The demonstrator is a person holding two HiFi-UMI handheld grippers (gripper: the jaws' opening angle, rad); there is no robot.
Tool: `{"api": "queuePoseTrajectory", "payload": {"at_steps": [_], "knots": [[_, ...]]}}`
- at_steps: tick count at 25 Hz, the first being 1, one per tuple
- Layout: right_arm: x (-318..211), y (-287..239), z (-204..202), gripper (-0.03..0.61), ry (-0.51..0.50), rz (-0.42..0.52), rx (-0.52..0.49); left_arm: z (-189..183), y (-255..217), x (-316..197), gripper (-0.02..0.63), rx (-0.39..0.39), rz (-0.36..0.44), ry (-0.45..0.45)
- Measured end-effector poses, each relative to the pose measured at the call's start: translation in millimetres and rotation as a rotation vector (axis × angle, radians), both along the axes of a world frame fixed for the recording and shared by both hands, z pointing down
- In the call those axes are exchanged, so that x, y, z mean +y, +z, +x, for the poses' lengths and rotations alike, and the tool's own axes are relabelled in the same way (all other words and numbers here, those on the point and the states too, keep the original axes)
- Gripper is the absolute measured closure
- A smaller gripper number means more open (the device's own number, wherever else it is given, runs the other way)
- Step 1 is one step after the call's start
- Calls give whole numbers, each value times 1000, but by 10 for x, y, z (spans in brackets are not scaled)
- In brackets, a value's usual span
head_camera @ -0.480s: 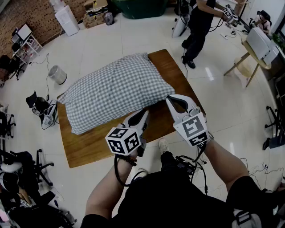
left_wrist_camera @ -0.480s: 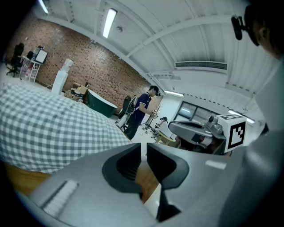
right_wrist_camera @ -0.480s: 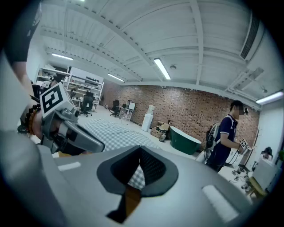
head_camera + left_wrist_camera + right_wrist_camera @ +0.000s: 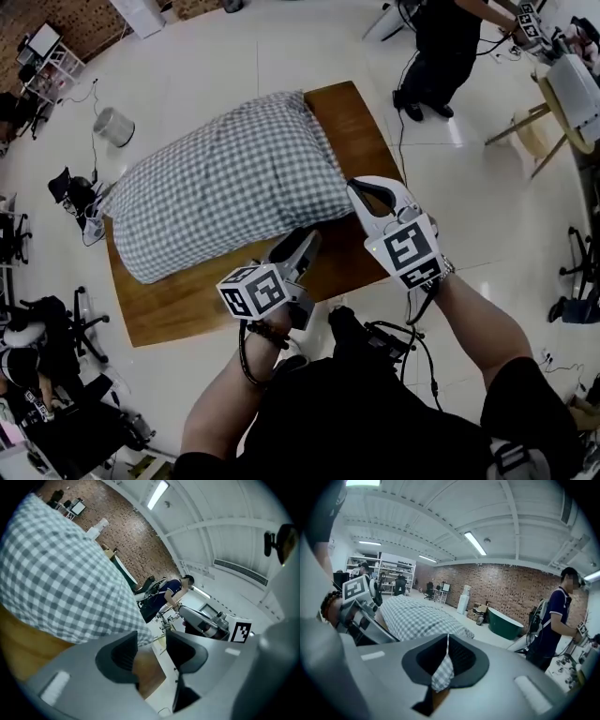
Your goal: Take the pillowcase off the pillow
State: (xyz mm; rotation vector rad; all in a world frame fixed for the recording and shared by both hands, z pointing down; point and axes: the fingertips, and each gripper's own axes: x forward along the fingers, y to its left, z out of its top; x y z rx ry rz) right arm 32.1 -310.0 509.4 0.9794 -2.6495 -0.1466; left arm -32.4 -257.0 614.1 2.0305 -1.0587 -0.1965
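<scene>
A pillow in a grey-and-white checked pillowcase (image 4: 225, 187) lies on a wooden table (image 4: 352, 117). My right gripper (image 4: 358, 187) is at the pillow's near right corner. In the right gripper view the jaws (image 4: 446, 656) are shut on a fold of the checked cloth (image 4: 442, 673), and the pillow (image 4: 417, 616) stretches away behind. My left gripper (image 4: 307, 242) hovers at the pillow's near edge. It stands open (image 4: 152, 641) with only table wood showing in the gap and the checked pillowcase (image 4: 56, 583) just ahead on the left.
A person (image 4: 445, 47) stands past the table's far right corner, by a wooden stool (image 4: 553, 112). A bin (image 4: 112, 127), cables and office chairs (image 4: 37, 328) stand on the floor at the left. A green tub (image 4: 504, 623) sits by the brick wall.
The right gripper has moved forward onto the pillow's near right corner. The left gripper has edged closer to the pillow's near edge. The head view has shifted a little.
</scene>
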Motion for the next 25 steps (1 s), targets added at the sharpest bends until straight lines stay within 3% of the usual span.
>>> {"api": "queuePoseTrajectory", "payload": {"at_steps": [5,10,13,17,23,25], "knots": [[-575,272,137,517,-56,-70,21,84,336,-390,367,101,-118,-73],[-1106,314,304,480,-88,-158,64,283,106,-772,330,205,-170,-105],[-1568,404,580,472,-110,-220,86,564,37,-1144,321,228,-217,-122],[-2182,1010,702,446,-153,-278,117,697,437,-1725,309,247,-269,-143],[-2277,1352,694,370,-261,-376,155,754,371,-1973,282,303,-289,-174],[-2405,1513,688,351,-310,-402,144,801,473,-2098,278,302,-332,-200]]}}
